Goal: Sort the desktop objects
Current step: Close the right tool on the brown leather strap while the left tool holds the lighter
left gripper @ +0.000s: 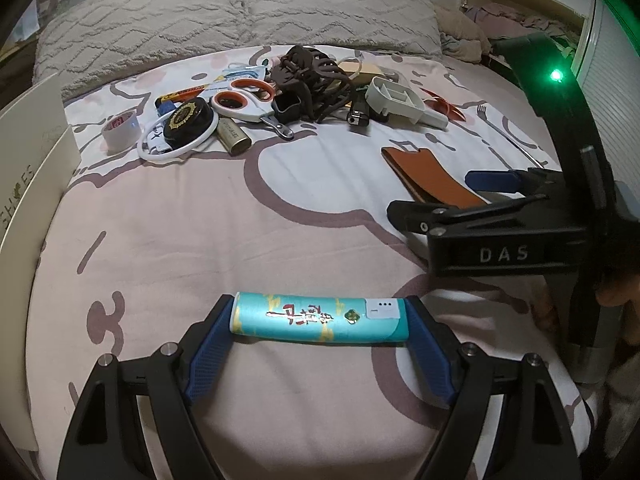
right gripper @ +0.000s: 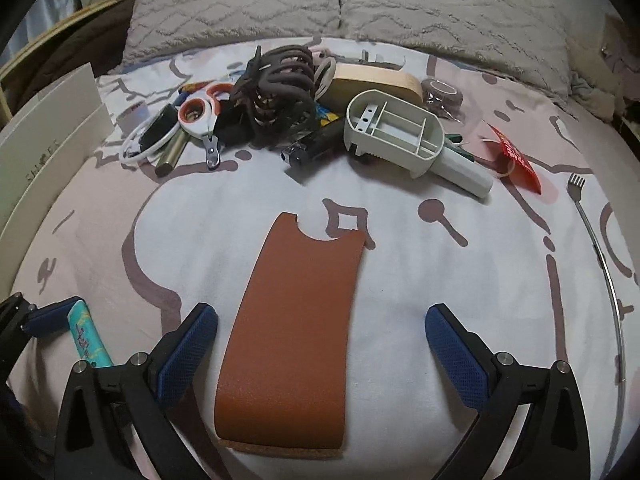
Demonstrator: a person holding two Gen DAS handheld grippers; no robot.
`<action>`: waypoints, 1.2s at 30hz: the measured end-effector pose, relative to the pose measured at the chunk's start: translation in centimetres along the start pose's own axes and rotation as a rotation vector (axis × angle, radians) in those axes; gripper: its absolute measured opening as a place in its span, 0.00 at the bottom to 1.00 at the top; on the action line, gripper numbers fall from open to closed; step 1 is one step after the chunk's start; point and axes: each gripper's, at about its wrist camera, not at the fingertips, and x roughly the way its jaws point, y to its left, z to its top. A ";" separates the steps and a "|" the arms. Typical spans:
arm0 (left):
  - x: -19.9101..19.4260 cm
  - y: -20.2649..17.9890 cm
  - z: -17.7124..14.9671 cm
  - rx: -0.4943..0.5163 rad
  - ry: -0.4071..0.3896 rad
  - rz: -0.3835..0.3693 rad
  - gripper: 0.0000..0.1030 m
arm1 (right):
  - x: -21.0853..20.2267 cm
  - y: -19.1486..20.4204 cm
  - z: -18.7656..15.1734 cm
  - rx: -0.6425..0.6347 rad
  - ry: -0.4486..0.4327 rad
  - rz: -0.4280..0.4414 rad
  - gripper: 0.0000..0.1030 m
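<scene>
My left gripper (left gripper: pixel 320 320) is shut on a teal tube (left gripper: pixel 320 320) with gold lettering, held crosswise between the blue pads above the bedsheet; the tube also shows in the right wrist view (right gripper: pixel 86 340). My right gripper (right gripper: pixel 322 328) is open, its pads on either side of a flat brown leather sleeve (right gripper: pixel 296 320) that lies on the sheet; the pads do not touch it. The sleeve (left gripper: pixel 432 176) and the right gripper (left gripper: pixel 492 200) also show in the left wrist view.
A pile lies at the far side: orange-handled scissors (left gripper: pixel 244 100), a dark hair claw (right gripper: pixel 280 80), a grey plastic tool (right gripper: pixel 404 136), a tape roll (left gripper: pixel 120 130), a round black tin (left gripper: pixel 188 122), a white cable (left gripper: pixel 168 150). A metal back scratcher (right gripper: pixel 600 248) lies right. A white shoe box (left gripper: pixel 28 184) stands left.
</scene>
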 end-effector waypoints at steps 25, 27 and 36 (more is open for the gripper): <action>0.0 0.0 -0.5 -0.048 0.004 0.011 1.00 | -1.8 1.8 -1.1 -0.071 -0.186 -0.022 0.47; 0.0 0.1 -0.5 -0.054 0.000 0.005 1.00 | -2.0 2.2 -1.1 -0.090 -0.199 -0.023 0.47; 0.2 0.4 -0.4 -0.076 -0.009 -0.017 0.98 | -3.5 2.6 -1.7 -0.113 -0.277 -0.003 0.47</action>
